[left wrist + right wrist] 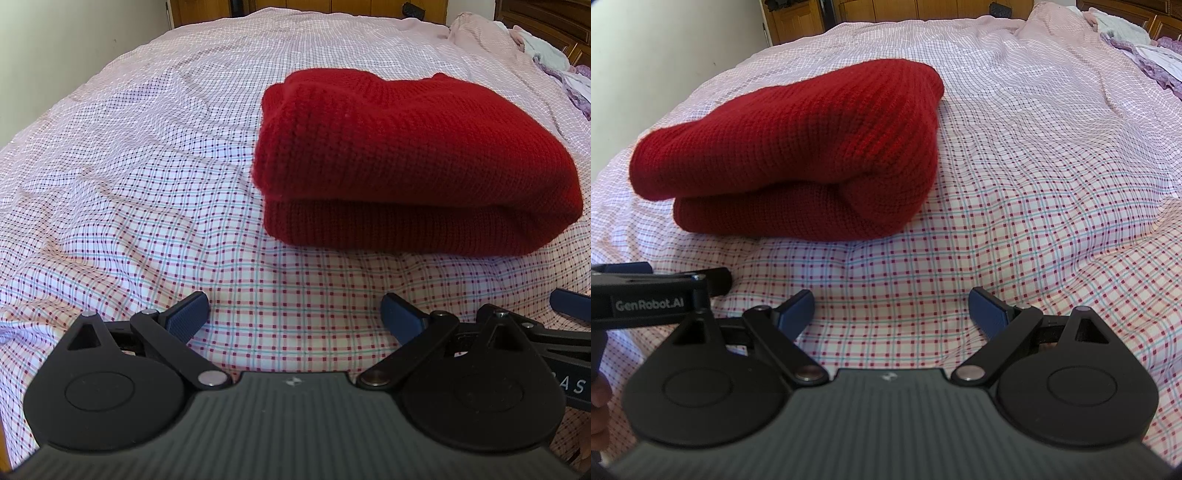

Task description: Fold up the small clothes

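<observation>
A red knitted garment (pixel 413 162) lies folded in a thick stack on the checked bedsheet (pixel 147 206). In the right wrist view the garment (pixel 798 158) sits ahead and to the left. My left gripper (pixel 295 314) is open and empty, low over the sheet, a short way in front of the garment's near edge. My right gripper (pixel 891 308) is open and empty too, just short of the garment. The left gripper's body (pixel 653 295) shows at the left edge of the right wrist view. One blue finger of the right gripper (pixel 570 304) shows at the right edge of the left wrist view.
The bed fills both views, its sheet wrinkled to the left. A bunched pink cover (pixel 1045 14) and a pile of white and purple clothes (pixel 1145 48) lie at the far right. Wooden furniture (pixel 295 5) stands behind the bed; a pale wall (pixel 55 48) is on the left.
</observation>
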{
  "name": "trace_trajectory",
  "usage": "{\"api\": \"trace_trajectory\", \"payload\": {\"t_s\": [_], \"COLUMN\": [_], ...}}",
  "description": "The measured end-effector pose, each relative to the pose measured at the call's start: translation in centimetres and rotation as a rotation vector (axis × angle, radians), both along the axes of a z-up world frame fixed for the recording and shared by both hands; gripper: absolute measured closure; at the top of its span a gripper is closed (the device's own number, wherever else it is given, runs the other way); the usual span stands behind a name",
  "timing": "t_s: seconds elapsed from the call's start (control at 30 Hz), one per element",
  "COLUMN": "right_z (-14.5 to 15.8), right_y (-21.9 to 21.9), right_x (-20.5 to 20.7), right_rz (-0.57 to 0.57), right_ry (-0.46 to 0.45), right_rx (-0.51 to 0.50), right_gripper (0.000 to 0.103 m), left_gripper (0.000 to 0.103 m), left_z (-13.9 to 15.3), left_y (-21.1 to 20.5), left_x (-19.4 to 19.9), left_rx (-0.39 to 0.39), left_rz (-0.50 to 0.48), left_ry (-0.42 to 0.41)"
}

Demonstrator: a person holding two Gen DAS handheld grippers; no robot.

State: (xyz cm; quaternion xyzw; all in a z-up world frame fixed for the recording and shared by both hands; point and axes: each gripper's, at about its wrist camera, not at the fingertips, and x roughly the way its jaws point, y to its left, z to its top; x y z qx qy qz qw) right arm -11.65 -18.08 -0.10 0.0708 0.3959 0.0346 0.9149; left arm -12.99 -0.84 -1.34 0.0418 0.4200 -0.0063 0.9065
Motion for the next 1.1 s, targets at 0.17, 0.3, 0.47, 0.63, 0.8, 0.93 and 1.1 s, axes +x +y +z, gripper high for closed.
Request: {"api": "trace_trajectory", "payload": {"t_s": [0.17,0.3,0.47,0.63,0.8,0.93,1.1], "right_z": [0.01,0.01,-0.12,-0.22,-0.22,-0.23,-0.26], "right_y": [-0.04,-0.13,-0.15,0.00,0.00,0.00,0.02], "right_x": [0.02,-0.07,-0.25,-0.43,-0.44,-0.45,-0.49], "right_rz": [-0.001,-0.001,0.000,0.001,0.002,0.001,0.002], "right_ry": [0.003,0.001,-0.003,-0.007,-0.007,-0.007,-0.007], "right_rx": [0.001,0.000,-0.001,-0.007,-0.007,-0.008,-0.009], "right_gripper": [0.010,0.010,0.010,0.010,0.010,0.010,0.010], "left_gripper": [0.002,0.002,0.002,0.002,0.002,0.002,0.002], "left_z": [0.04,-0.02,-0.18,-0.28,-0.30,-0.30,-0.30], "left_y": [0.05,0.06,0.05,0.02,0.01,0.03,0.00], "left_x": [0.15,0.18,0.09,0.00,-0.09,-0.13,-0.13], "left_rx": [-0.009,-0.009,-0.007,-0.007,-0.007,-0.006,-0.007], "left_rz": [0.003,0.006,0.008,0.009,0.010,0.011,0.012], "left_ry": [0.008,0.007,0.003,0.001,0.002,0.002,0.002]}}
